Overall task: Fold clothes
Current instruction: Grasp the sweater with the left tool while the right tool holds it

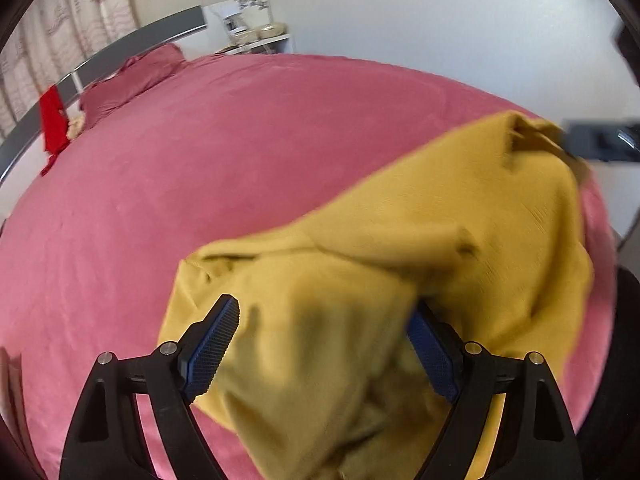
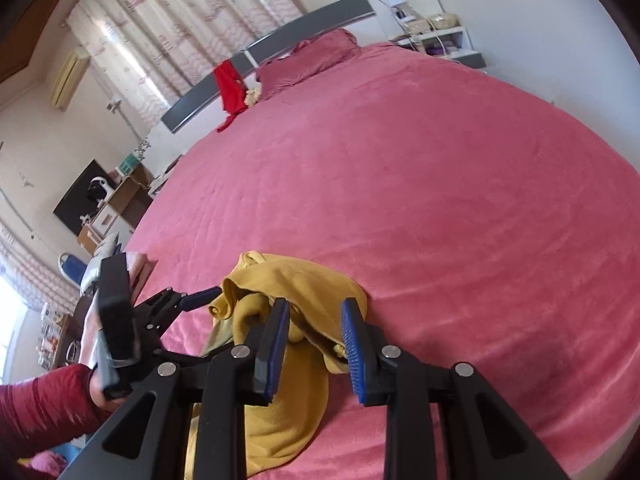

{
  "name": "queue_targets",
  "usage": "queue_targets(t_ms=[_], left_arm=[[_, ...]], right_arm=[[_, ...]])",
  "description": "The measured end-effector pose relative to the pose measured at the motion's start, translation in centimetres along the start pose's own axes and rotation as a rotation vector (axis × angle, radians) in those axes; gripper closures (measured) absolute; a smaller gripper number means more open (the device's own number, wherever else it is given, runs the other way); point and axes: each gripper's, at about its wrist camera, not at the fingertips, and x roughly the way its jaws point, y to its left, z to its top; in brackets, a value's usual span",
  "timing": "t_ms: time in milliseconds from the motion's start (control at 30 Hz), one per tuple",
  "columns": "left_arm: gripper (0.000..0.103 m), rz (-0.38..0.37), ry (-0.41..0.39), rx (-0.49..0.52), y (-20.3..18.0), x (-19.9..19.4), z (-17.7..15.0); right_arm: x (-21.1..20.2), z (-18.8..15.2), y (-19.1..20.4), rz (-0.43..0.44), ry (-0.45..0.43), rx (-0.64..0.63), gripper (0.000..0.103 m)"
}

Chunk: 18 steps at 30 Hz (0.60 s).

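Yellow garment (image 2: 280, 344) bunched, unfolded, on pink bed (image 2: 440, 200), long axis running from left gripper (image 1: 324, 344) toward right gripper (image 2: 314, 344). Both wide open, straddling cloth, clamping nothing. Directly ahead of each; neither clearly nearer.

We see the garment (image 2: 280, 320) bunched on the near edge of the bed (image 2: 400, 180), part of it hanging over that edge toward us. The right gripper (image 2: 314, 340) sits just over the heap, a pad on either side of a fold, while the left gripper (image 2: 188, 304) reaches in from the left — its tip at the garment's left side. In the left wrist view the cloth lies between the left gripper's pads (image 1: 216, 344). Far off, pillows (image 2: 316, 56) rest against the headboard (image 2: 272, 40), a cloth (image 2: 230, 88) draped over it; a shelf (image 2: 440, 40) stands at the far right.
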Motion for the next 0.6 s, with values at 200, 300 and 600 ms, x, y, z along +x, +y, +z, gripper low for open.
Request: queue_targets(t_ms=[200,300,600], left_arm=[[0.055,-0.123,0.016,-0.13,1.8,-0.4,-1.9],[0.074,-0.141,-0.018,-0.164,3.7,-2.0,-2.1],[0.096,-0.191,-0.119,-0.269,9.3,-6.8,-2.8]], right_arm=[[0.0,-0.1,0.8,-0.001,0.002,-0.031,0.076],[0.2,-0.1,0.4,-0.017,0.002,-0.015,0.076],[1.9,0.7,1.3,-0.031,0.046,-0.046,0.076]])
